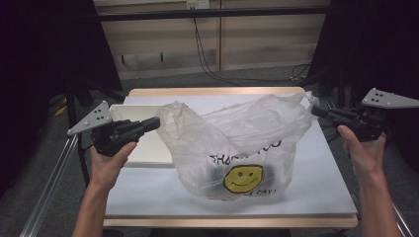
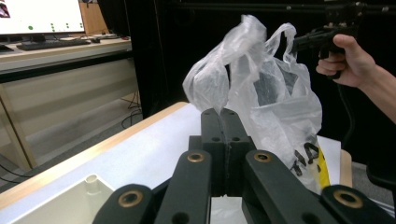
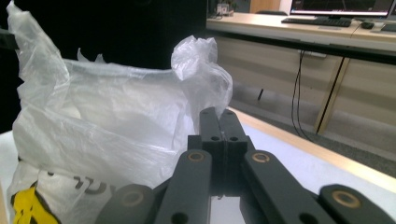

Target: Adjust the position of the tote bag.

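From above, my left tool [image 1: 157, 123] and right tool [image 1: 316, 110] stretch a clear smiley-printed plastic bag [image 1: 237, 153] open on the white worktop [image 1: 316, 177]. Each gripper view shows jaws clamped on a handle. Next: load or lift, I judge.

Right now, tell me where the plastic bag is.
In the high view the plastic bag stands mid-table, right of the white tray, its handles pinched between the left tool and right tool.

The thin, clear plastic carrier bag [image 1: 232, 148] bears black lettering, "THANK YOU" above a yellow smiley face [image 1: 242, 178]; the line beneath it ends in "DAY!".
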`<action>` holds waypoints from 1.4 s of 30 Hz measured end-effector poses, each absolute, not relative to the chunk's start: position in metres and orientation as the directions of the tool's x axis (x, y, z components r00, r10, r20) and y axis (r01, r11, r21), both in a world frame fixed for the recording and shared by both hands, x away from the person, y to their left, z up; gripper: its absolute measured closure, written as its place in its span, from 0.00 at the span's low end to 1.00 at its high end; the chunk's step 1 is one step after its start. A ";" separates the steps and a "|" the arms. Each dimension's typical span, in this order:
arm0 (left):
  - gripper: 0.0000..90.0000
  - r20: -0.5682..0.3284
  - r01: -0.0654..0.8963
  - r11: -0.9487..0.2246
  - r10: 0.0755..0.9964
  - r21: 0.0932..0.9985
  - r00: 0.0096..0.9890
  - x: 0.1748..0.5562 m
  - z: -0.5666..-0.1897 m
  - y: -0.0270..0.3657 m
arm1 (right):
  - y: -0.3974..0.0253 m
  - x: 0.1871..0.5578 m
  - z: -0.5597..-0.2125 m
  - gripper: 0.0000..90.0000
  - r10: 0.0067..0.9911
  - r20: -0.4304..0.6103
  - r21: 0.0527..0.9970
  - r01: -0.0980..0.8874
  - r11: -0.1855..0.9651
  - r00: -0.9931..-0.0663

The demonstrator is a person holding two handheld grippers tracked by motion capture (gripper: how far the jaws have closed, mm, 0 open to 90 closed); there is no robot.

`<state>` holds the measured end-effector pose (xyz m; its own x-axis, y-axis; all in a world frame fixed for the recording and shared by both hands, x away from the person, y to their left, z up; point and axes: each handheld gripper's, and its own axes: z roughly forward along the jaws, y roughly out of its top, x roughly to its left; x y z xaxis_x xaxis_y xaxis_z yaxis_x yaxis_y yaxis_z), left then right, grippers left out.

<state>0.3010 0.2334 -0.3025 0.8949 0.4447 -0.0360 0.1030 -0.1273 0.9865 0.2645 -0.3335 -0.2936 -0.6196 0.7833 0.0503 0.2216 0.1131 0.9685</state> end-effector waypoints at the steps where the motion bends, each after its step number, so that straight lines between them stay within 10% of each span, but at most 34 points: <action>1: 1.00 -0.039 0.108 -0.132 0.440 0.985 0.897 0.296 -0.306 0.235 | -0.332 0.260 -0.297 1.00 0.787 0.041 0.965 0.229 0.129 -0.615; 42: 1.00 -0.065 0.271 -0.496 0.393 0.825 0.917 0.263 -0.415 0.218 | -0.317 0.233 -0.401 1.00 0.813 0.037 0.819 0.484 0.308 -0.581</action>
